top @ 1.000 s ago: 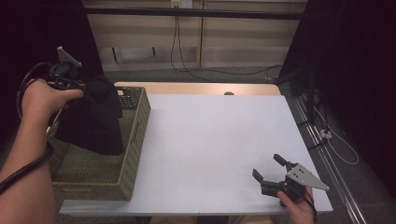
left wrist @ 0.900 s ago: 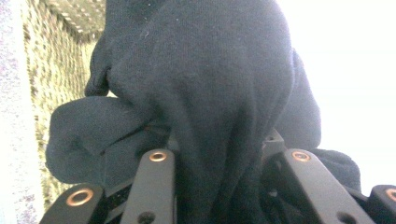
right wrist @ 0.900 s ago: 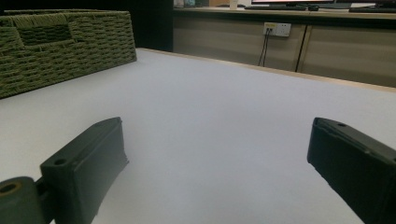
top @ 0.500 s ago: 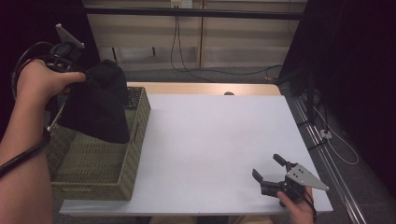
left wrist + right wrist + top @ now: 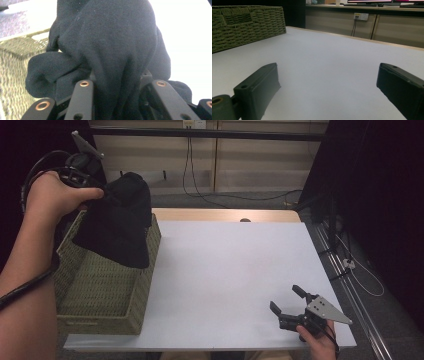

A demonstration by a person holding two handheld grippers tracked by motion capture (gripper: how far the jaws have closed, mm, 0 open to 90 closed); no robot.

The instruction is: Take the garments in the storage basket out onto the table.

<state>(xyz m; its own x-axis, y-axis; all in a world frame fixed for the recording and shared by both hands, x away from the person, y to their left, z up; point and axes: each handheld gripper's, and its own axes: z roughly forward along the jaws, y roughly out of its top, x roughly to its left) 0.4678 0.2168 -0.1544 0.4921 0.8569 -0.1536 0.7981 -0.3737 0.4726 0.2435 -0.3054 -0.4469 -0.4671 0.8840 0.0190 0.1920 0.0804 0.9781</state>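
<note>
A black garment (image 5: 119, 222) hangs bunched above the right side of a green woven basket (image 5: 100, 290) at the table's left. My left gripper (image 5: 102, 195) is shut on its top and holds it up in the air; in the left gripper view the black cloth (image 5: 110, 47) is packed between my two jaws. My right gripper (image 5: 292, 301) rests low at the table's near right corner, open, with nothing between its jaws. In the right gripper view (image 5: 329, 82) bare white table lies between the jaws and the basket (image 5: 244, 25) stands at the far left.
The white table top (image 5: 235, 270) stretches from the basket to the right edge. A wooden strip (image 5: 220, 215) runs along its far edge. Cables (image 5: 200, 185) hang at the wall behind, and a dark stand with wires (image 5: 340, 250) is at the right.
My left hand has lifted the black garment higher and a little toward the table's middle; its lower edge now hangs clear of the basket's inside. The right gripper has kept still.
</note>
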